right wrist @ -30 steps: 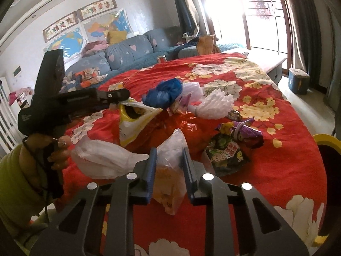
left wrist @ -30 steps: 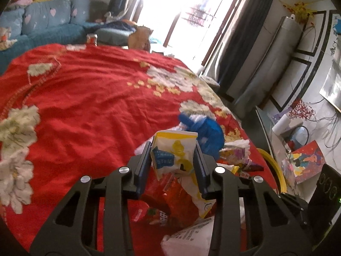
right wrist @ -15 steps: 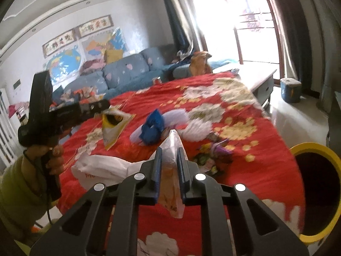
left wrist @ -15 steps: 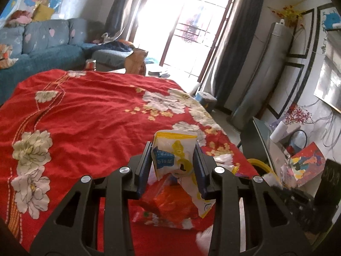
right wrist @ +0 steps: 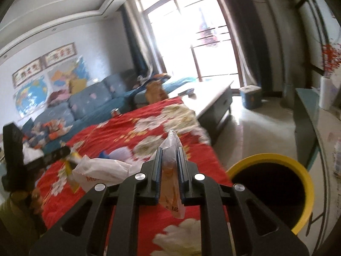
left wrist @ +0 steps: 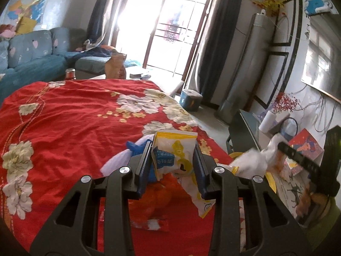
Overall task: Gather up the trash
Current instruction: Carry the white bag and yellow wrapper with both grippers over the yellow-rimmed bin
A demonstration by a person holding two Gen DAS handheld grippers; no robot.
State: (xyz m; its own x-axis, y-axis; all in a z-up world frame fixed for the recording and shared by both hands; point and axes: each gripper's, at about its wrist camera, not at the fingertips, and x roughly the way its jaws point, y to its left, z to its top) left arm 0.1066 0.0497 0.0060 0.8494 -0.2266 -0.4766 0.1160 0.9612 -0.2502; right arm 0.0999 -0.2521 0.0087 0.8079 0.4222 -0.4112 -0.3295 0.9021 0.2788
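Trash: yellow-white packet (left wrist: 173, 153) pinched in left tongs (left wrist: 173, 166), clear bag (right wrist: 170, 170) pinched in right tongs (right wrist: 169, 170).

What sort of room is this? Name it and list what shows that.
Most likely a home living room. A blue sofa runs along the wall under world maps, tall glass doors with dark curtains open to a balcony, and a red flowered cloth covers a big table.
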